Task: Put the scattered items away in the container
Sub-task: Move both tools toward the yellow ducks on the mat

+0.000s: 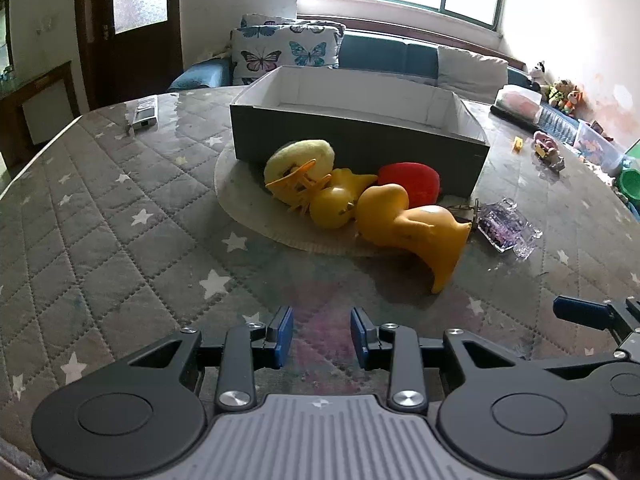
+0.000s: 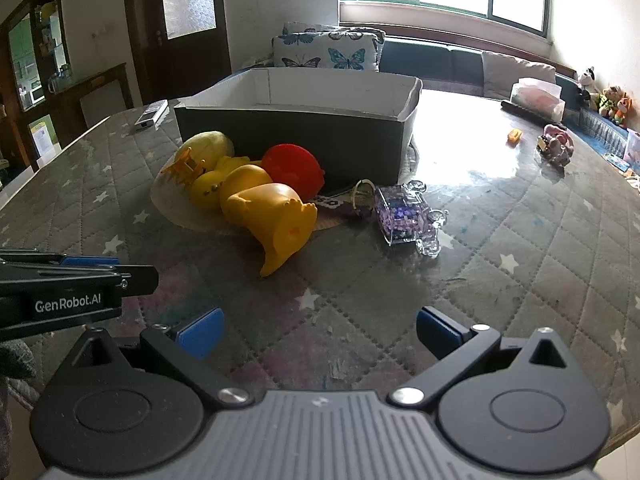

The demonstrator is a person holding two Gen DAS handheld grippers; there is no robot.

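My left gripper (image 1: 322,336): jaws parted narrowly, empty, low over quilted table (image 1: 120,216). My right gripper (image 2: 318,332): jaws spread wide, empty. Dark box (image 1: 360,140), white inside, sits ahead on round mat (image 1: 248,208). Heaped on mat against box front: yellow-green ball (image 1: 300,156), orange claw clip (image 1: 298,184), two yellow ducks (image 1: 412,224), red toy (image 1: 410,184). Clear purple-bead case (image 2: 404,216) lies apart, right of heap.

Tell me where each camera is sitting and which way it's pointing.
Left wrist: on the left gripper, low over the quilted table, facing the box; the right gripper's tip shows at right.
Right wrist: on the right gripper, facing the same box; the left gripper shows at left.
Shared: the box, yellow duck, red toy, clear purple case.
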